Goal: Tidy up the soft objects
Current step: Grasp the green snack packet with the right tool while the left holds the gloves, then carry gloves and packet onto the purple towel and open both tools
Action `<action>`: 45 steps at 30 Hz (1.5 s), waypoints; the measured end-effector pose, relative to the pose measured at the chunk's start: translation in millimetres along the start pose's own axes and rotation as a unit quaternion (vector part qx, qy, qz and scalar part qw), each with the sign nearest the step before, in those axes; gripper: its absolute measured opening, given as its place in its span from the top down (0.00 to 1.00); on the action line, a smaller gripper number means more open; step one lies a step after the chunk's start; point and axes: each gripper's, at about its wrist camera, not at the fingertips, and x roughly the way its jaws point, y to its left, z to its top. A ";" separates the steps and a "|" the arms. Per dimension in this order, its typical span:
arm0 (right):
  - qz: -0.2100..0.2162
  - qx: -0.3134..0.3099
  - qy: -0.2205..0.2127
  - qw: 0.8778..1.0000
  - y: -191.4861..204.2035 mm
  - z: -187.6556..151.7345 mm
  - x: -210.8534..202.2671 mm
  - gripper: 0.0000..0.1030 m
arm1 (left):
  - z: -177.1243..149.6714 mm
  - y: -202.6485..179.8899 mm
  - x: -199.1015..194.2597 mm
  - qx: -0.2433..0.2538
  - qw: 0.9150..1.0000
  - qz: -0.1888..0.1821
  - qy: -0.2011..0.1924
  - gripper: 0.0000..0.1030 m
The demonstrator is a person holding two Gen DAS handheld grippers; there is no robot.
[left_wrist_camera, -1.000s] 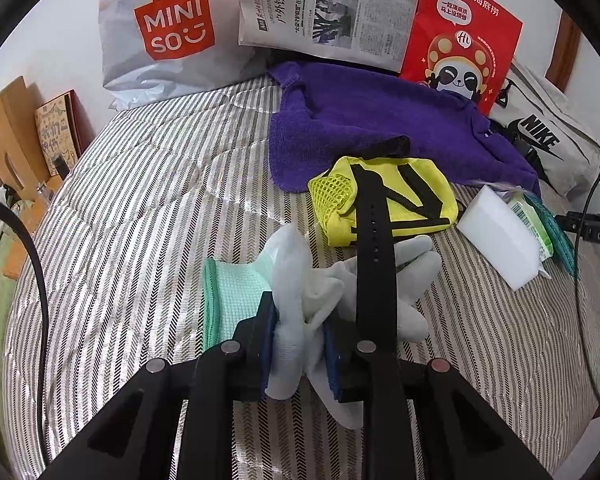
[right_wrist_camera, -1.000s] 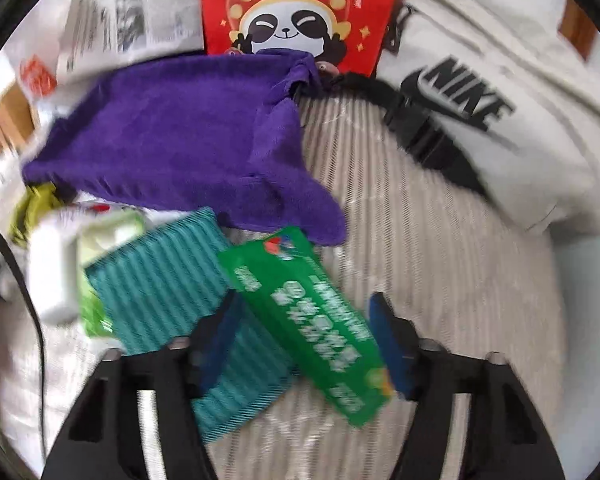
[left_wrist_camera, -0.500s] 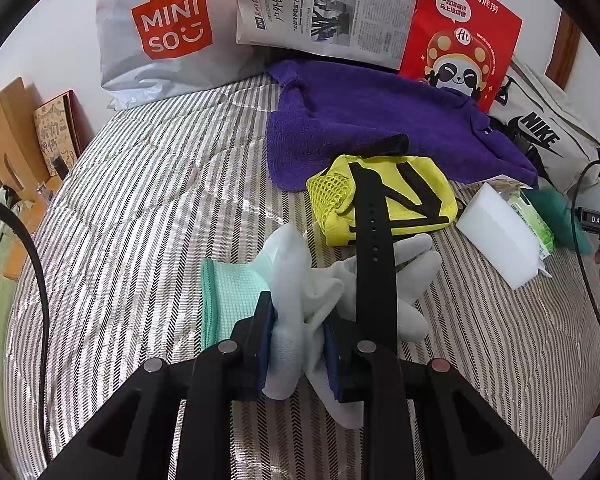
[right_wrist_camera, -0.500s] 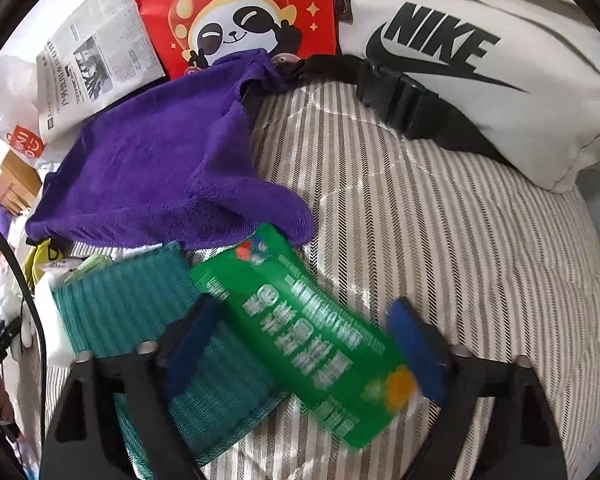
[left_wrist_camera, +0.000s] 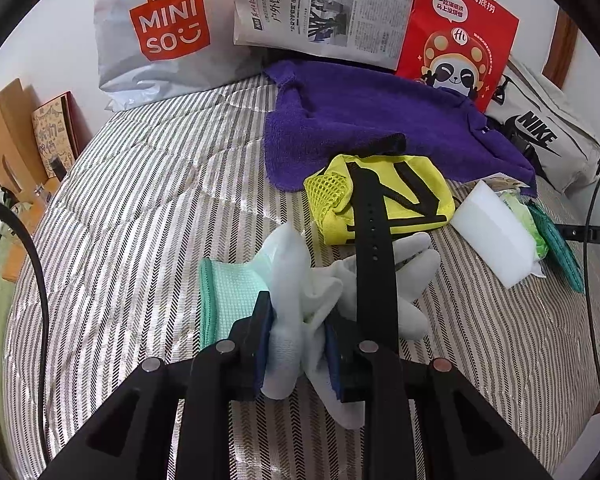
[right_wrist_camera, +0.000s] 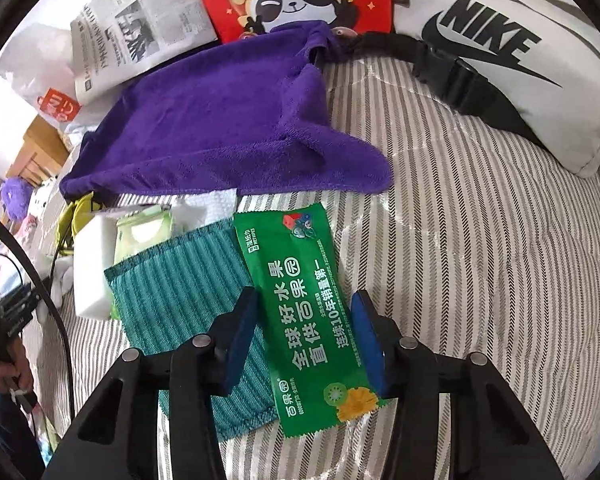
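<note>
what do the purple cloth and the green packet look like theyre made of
Purple cloth: seems a soft terry or microfibre towel, matte, with a fuzzy nap and limp folds. Green packet: looks like thin printed plastic film, glossy, with crimped zigzag ends.

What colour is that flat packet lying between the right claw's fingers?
Green, with white lettering and yellow fruit art: the wet-wipe packet. Right wrist view shows it best.

Green wet-wipe packet covers the teal striped cloth's right edge. White sponge block hides part of the pale green pack (label unreadable). Nike bag cut off at the frame edge.
</note>
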 end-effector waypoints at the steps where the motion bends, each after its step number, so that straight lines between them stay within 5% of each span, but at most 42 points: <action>1: 0.000 0.003 -0.001 1.000 -0.1 0.4 1.2 0.52 | -0.1 -0.4 0.0 0.001 1.000 0.001 0.000 0.77; 8: 0.011 0.000 -0.006 1.000 1.4 1.7 1.1 0.71 | -0.2 -0.8 -0.1 -0.001 1.000 -0.002 0.000 0.77; 24: -0.046 0.003 -0.022 0.999 14.0 -16.1 -27.5 0.72 | 5.0 16.6 -22.5 -0.034 0.999 -0.017 0.000 0.82; 29: -0.047 0.016 -0.036 0.998 11.4 -21.7 -45.2 0.72 | 9.8 13.4 -51.4 -0.038 0.998 -0.054 -0.022 0.82; 45: -0.025 0.011 -0.082 0.996 41.0 -11.5 -75.2 0.72 | 47.7 -20.6 -93.4 0.010 0.994 -0.075 -0.075 0.82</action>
